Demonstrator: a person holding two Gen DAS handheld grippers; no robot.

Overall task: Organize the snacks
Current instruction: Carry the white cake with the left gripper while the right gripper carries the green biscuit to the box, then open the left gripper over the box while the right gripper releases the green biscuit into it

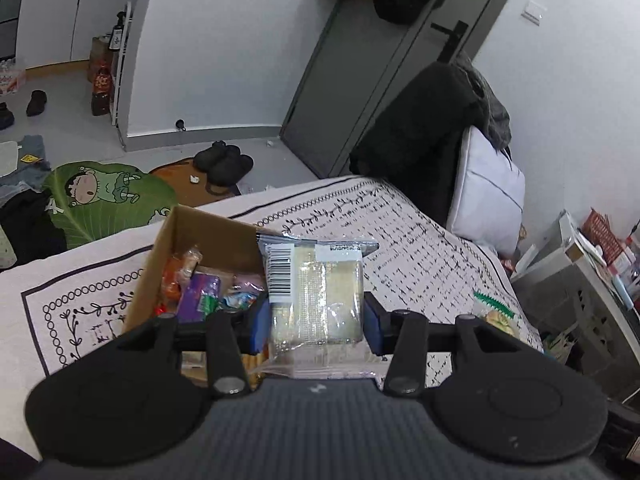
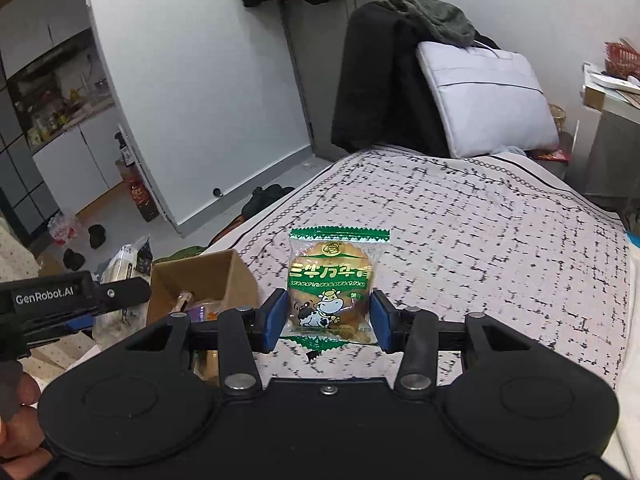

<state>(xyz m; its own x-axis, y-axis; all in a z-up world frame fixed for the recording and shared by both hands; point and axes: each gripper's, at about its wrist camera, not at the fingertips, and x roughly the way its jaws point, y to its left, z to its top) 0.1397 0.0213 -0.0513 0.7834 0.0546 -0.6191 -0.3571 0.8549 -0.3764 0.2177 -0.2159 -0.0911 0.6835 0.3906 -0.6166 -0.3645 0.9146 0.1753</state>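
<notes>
Standing upright: biscuit packet (image 2: 333, 288), green seal topmost.

Black claws (image 2: 328, 322) with blue pads (image 2: 275, 320), silver pivot screws, "GenRobot.AI" lettering

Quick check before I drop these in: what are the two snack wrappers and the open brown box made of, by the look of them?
Clear snack packet with barcode label: thin glossy plastic film, seemingly; it glints and the pale contents show through.
Green-and-white cow-print biscuit packet: printed plastic film with zigzag-cut ends, partly see-through.
Open brown box: matte corrugated cardboard, probably; plain brown walls with a raw-cut rim.
</notes>
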